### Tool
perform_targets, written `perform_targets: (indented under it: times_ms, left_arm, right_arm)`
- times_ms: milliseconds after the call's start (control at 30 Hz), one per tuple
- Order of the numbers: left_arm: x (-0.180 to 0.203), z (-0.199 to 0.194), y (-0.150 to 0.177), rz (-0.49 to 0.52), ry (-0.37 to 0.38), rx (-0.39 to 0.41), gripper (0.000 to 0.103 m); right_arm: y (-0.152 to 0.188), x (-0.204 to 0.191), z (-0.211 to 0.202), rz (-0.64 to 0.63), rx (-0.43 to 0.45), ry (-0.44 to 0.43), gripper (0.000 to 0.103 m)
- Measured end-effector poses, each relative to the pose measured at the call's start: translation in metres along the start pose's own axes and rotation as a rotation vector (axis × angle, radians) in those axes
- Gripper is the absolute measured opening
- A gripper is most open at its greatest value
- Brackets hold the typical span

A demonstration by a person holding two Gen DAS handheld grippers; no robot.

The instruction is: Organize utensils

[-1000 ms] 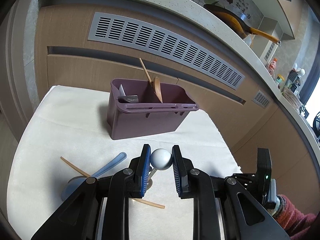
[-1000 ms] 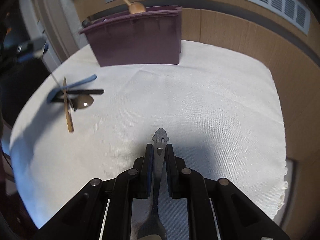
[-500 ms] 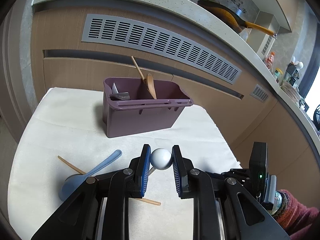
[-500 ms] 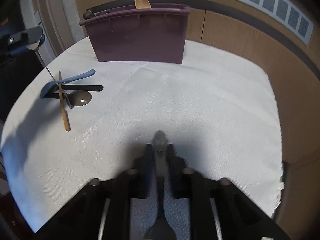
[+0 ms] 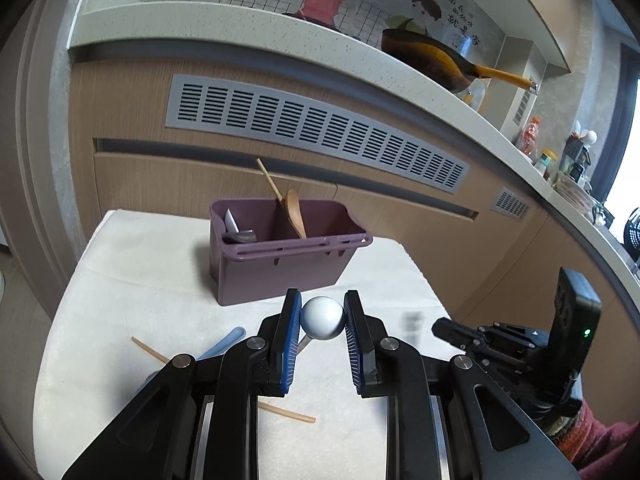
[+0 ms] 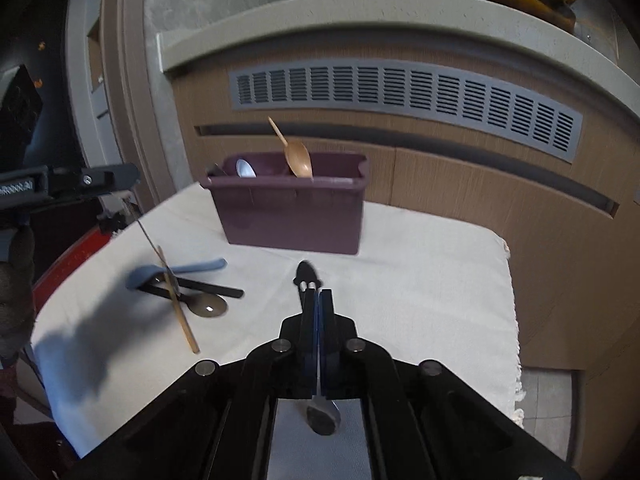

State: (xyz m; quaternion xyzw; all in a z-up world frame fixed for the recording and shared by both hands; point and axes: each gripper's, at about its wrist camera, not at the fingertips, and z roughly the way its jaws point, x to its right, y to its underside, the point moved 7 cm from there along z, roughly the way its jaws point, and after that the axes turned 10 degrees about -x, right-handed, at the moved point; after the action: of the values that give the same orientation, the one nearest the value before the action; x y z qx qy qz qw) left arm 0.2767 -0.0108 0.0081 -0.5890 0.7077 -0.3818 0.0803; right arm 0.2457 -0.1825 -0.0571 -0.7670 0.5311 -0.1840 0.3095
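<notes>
Left claw (image 5: 322, 316): pinched the white ball end (image 5: 322, 317) of a thin metal utensil between its blue pads (image 5: 289, 332); the thin stem ran down behind the claw toward the cloth.
Right claw (image 6: 316, 296): pressed together on the handle of a dark metal spoon (image 6: 307, 278) with a small face at its tip; its jaws had just been closing, with that handle between them; the bowl showed below the pads, nearer the camera.
Caddy (image 5: 280, 256): a purple divided utensil holder stood on the cloth-covered counter (image 5: 140, 264), beyond both claws.
In the caddy: a wooden spoon (image 5: 294, 212) leaned at the middle divider; a white spoon (image 6: 245, 168) sat in the left compartment.
Near side of the caddy, to the left: a blue spoon (image 6: 176, 270), a wooden chopstick (image 6: 178, 300) and a dark-handled spoon (image 6: 208, 300) lay crossed on the cloth.
Step in hand, as judged: both claws carried a utensil up toward the caddy.
Doing it well: each utensil likely needed to clear the near rim of the caddy before being lowered, with its long axis tipped upright over a free compartment.
Risk: the ball end looked round and smooth, so it could roll in the pads; a steady wrist would help.
Also: the right claw's spoon should probably enter away from the leaning wooden spoon.
</notes>
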Motion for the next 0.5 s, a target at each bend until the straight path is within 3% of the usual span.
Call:
perform_targets:
  times_ms: [133, 333, 500]
  left_arm:
    - [0.002, -0.002, -0.002, 0.005, -0.007, 0.002, 0.022]
    - [-0.003, 0.0, 0.002, -0.001, -0.02, -0.008, 0.022]
    - [-0.008, 0.011, 0.01, -0.014, -0.015, -0.04, 0.022]
  right_arm:
    - [-0.009, -0.004, -0.007, -0.02, 0.036, -0.01, 0.0]
    - [0.019, -0.004, 0.022, -0.031, -0.168, -0.135, 0.002]
    - [0.065, 0.008, 0.03, 0.032, -0.239, -0.163, 0.002]
